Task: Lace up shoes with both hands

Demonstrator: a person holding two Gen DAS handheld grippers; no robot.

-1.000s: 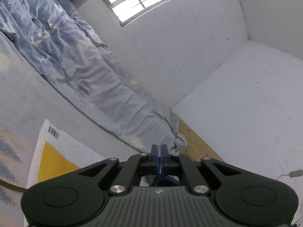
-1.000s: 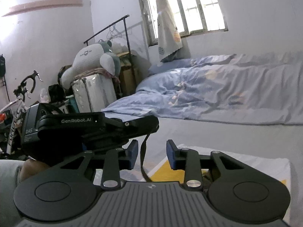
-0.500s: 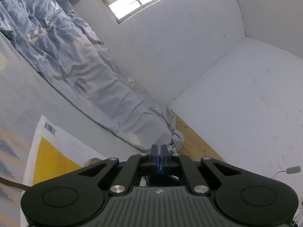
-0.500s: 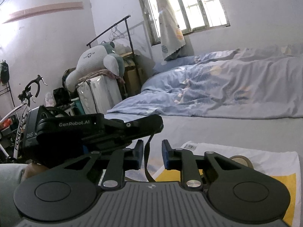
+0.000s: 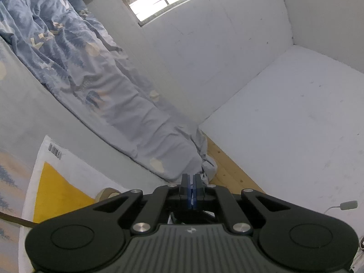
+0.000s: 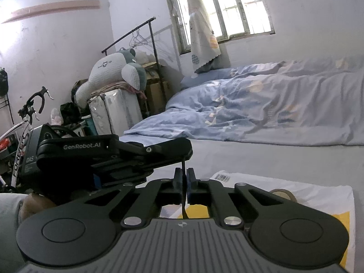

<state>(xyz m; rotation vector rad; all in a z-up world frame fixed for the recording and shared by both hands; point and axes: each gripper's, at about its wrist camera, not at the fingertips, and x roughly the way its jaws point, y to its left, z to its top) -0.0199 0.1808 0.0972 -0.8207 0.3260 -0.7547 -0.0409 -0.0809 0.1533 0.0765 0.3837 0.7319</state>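
Note:
No shoe shows in either view. A thin dark lace [image 6: 183, 170] hangs straight down from the tip of my left gripper [image 6: 184, 153], which reaches in from the left, held by a hand. My right gripper [image 6: 184, 178] sits just under that tip, its blue pads shut on the lace, which runs on down behind its body. In the left wrist view my left gripper [image 5: 192, 182] has its blue pads pressed together; the lace between them is hidden there. A brown strip of lace [image 5: 11, 218] crosses the lower left edge.
Both grippers hover over a grey bed sheet [image 6: 261, 157] with a white and yellow bag [image 6: 318, 195] and a tape roll [image 6: 283, 193] on it. A blue duvet [image 6: 261, 113] lies behind. A plush toy [image 6: 109, 77], a bicycle [image 6: 27, 113] and a clothes rack [image 6: 136, 34] stand at the left.
My right gripper has gone from open to shut on the lace hanging from the left gripper. The left gripper stayed shut and shifted only slightly.

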